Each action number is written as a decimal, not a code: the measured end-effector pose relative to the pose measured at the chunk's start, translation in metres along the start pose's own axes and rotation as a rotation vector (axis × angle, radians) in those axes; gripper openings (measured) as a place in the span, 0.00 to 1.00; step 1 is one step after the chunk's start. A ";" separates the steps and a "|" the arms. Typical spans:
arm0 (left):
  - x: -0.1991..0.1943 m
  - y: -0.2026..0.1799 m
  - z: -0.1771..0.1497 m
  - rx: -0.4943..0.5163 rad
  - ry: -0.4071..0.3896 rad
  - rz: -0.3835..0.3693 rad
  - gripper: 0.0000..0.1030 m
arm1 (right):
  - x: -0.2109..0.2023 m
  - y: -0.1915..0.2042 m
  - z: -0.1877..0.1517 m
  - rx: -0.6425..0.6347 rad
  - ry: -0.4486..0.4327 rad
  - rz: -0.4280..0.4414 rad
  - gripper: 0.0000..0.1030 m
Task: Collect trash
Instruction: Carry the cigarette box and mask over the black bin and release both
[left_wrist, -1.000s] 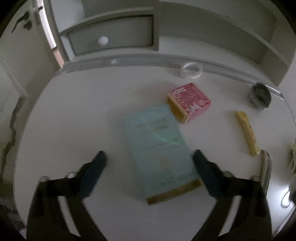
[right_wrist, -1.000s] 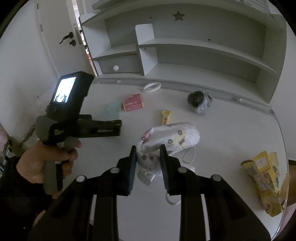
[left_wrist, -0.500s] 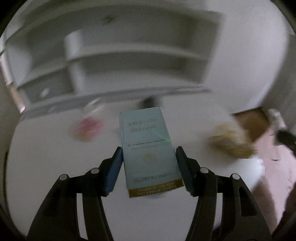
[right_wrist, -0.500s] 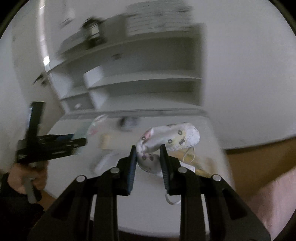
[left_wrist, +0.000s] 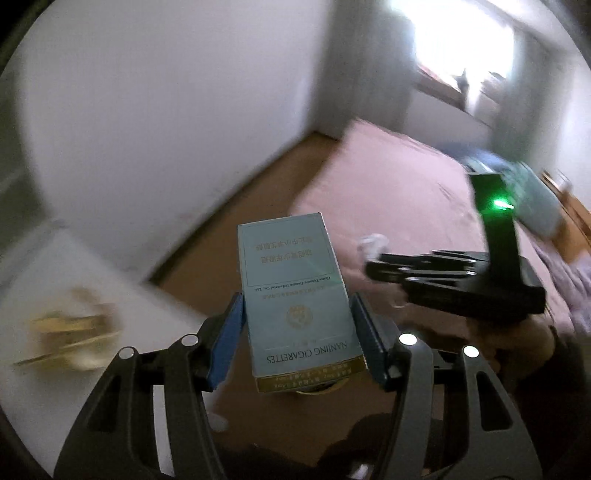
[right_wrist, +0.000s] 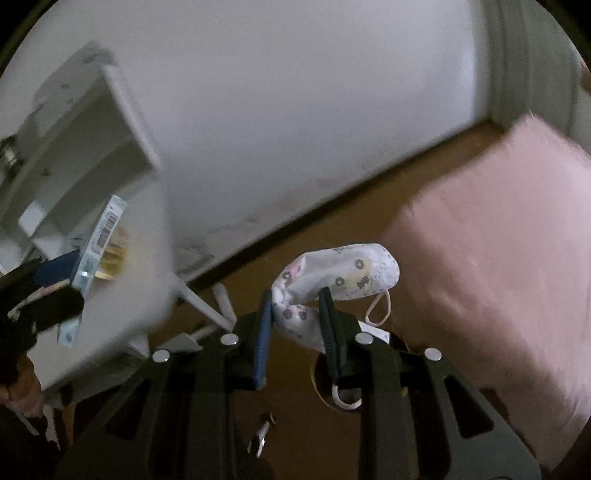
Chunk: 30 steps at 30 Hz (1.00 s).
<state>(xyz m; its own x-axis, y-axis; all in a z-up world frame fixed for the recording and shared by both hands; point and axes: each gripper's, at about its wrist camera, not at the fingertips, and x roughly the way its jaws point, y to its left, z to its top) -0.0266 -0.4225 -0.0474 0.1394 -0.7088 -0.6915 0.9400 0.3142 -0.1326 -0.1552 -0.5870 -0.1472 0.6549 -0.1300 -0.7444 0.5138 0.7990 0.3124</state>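
Left claw (left_wrist: 297, 328) and right claw (right_wrist: 295, 325) each clamped on a load, raised.

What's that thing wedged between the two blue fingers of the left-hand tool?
A pale blue cigarette box, clamped between the left gripper fingers, seen in the left wrist view.

Black angular frames with round silver screws are seen on the left gripper (left_wrist: 297, 334) and right gripper (right_wrist: 295, 325); blue pads (left_wrist: 225, 339) line the fingers.
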 end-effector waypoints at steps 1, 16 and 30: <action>0.018 -0.008 -0.003 0.026 0.014 -0.017 0.56 | 0.007 -0.012 -0.007 0.019 0.022 -0.002 0.25; 0.227 0.000 -0.072 0.011 0.428 -0.072 0.56 | 0.150 -0.116 -0.085 0.249 0.363 0.053 0.25; 0.259 0.002 -0.053 -0.046 0.438 -0.058 0.67 | 0.153 -0.116 -0.056 0.261 0.310 0.073 0.64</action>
<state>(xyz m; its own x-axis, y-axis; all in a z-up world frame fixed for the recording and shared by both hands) -0.0048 -0.5718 -0.2640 -0.0673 -0.3946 -0.9164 0.9262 0.3168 -0.2044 -0.1457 -0.6668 -0.3305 0.5174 0.1364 -0.8448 0.6218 0.6184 0.4806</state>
